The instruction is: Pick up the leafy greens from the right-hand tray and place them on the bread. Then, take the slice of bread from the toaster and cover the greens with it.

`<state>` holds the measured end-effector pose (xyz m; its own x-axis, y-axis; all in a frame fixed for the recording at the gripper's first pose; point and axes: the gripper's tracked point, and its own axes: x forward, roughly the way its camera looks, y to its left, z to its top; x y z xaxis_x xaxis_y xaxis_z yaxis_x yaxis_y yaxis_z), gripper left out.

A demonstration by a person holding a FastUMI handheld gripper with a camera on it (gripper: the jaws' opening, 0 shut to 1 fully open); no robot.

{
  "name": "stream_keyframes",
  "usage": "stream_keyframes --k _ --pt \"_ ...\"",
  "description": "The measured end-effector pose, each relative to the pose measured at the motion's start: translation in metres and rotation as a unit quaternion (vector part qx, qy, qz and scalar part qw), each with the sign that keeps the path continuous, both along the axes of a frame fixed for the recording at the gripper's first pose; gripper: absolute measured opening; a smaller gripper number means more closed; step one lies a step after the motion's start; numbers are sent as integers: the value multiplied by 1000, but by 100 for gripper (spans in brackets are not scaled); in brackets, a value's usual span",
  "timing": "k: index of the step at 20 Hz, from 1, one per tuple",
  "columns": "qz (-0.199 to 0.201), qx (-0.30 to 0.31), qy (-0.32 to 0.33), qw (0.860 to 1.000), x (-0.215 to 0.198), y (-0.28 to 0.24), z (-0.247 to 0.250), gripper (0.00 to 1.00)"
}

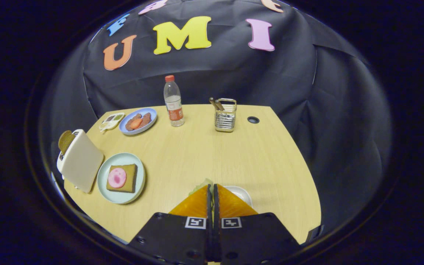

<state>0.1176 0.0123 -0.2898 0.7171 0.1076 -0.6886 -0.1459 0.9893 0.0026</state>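
Observation:
My gripper has its two orange fingers pressed almost together, and pale leafy greens stick out at their tips, pinched between them. Just beyond the right finger lies the white tray, partly hidden by it. Farther off to the left, a pale green plate carries a brown slice of bread with a round pink slice on top. Beside that plate stands the white toaster, with a brown bread slice poking up from its slot.
At the table's far side are a blue plate of reddish food, a small sauce dish, a water bottle, a metal utensil holder and a cable hole. Black cloth walls surround the table.

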Motion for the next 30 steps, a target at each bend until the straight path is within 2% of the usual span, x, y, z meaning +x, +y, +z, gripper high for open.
stream_keyframes --k 10,17,25,30 --pt "36 -16 -37 999 -45 96 48 1" --pt "87 4 -6 996 -67 195 44 1" --pt "132 38 36 990 -55 295 33 1" --pt "130 44 57 989 -33 323 4 1"
